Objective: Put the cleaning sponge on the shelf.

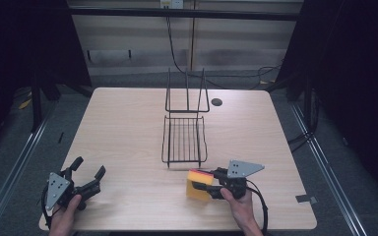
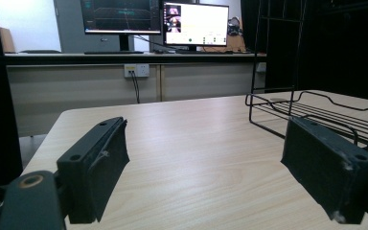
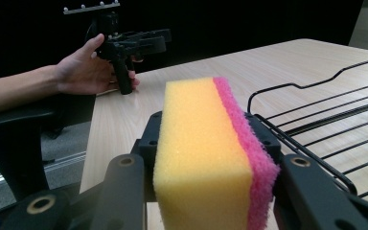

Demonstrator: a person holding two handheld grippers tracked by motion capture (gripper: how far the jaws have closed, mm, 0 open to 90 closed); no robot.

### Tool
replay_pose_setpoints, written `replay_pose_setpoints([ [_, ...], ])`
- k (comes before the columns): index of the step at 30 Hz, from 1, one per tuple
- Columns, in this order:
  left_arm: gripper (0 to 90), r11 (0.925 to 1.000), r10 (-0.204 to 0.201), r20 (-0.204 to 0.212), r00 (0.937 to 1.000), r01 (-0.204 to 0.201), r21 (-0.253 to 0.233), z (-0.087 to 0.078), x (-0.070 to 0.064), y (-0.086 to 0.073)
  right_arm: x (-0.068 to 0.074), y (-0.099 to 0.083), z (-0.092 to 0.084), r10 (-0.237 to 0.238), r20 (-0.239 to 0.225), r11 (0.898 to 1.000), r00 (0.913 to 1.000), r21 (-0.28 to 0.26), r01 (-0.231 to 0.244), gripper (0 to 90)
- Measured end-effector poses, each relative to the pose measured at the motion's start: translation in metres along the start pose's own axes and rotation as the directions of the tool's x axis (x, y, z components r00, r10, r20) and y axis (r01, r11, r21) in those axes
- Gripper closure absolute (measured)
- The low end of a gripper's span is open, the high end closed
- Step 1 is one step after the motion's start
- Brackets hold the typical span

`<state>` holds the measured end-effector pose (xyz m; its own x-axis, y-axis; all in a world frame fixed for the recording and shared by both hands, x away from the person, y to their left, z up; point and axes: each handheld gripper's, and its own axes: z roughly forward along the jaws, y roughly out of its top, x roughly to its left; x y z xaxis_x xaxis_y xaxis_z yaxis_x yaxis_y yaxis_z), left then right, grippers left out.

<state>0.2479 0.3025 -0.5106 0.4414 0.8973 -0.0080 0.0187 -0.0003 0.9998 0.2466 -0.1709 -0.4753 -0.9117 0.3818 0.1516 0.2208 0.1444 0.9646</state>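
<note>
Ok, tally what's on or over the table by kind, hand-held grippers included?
Sponge, yellow with a pink side: 1
Black wire rack: 1
Hand-held grippers, left hand-held gripper and right hand-held gripper: 2
Total: 4

One yellow foam sponge with a pink scouring side [image 1: 198,186] just in front of the one black wire rack [image 1: 184,140]; two black handheld grippers, left [image 1: 89,178], right [image 1: 203,186], flanking the rack's near end.

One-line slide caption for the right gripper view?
Right tool clamps a yellow-and-pink sponge beside the black wire rack on the wooden table.
</note>
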Motion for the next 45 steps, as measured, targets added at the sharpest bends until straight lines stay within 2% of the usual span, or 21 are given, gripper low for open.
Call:
replay_pose_setpoints([
  [12,14.9,1.0000,0.000,0.000,1.0000,0.000,0.000,0.000,0.000,0.000,-0.006,0.016,0.001,-0.016,0.000,1.000,0.9999,-0.003,0.016,59.6],
  [19,14.9,1.0000,0.000,0.000,1.0000,0.000,0.000,0.000,0.000,0.000,-0.011,0.026,0.003,-0.032,-0.020,0.999,0.9993,-0.002,0.032,59.6],
  [28,15.0,1.0000,0.000,0.000,1.0000,0.000,0.000,0.000,0.000,0.000,-0.018,0.038,0.005,-0.039,-0.016,0.999,0.9991,-0.002,0.039,59.6],
  [41,15.0,1.0000,0.001,0.000,1.0000,-0.001,0.000,0.000,0.000,0.000,-0.028,0.056,0.011,-0.046,-0.021,0.999,0.9987,-0.025,0.045,59.6],
  [45,15.0,1.0000,-0.001,0.000,1.0000,0.001,0.000,0.000,0.000,0.000,-0.031,0.061,0.014,-0.057,-0.026,0.998,0.9980,-0.016,0.057,59.7],
])
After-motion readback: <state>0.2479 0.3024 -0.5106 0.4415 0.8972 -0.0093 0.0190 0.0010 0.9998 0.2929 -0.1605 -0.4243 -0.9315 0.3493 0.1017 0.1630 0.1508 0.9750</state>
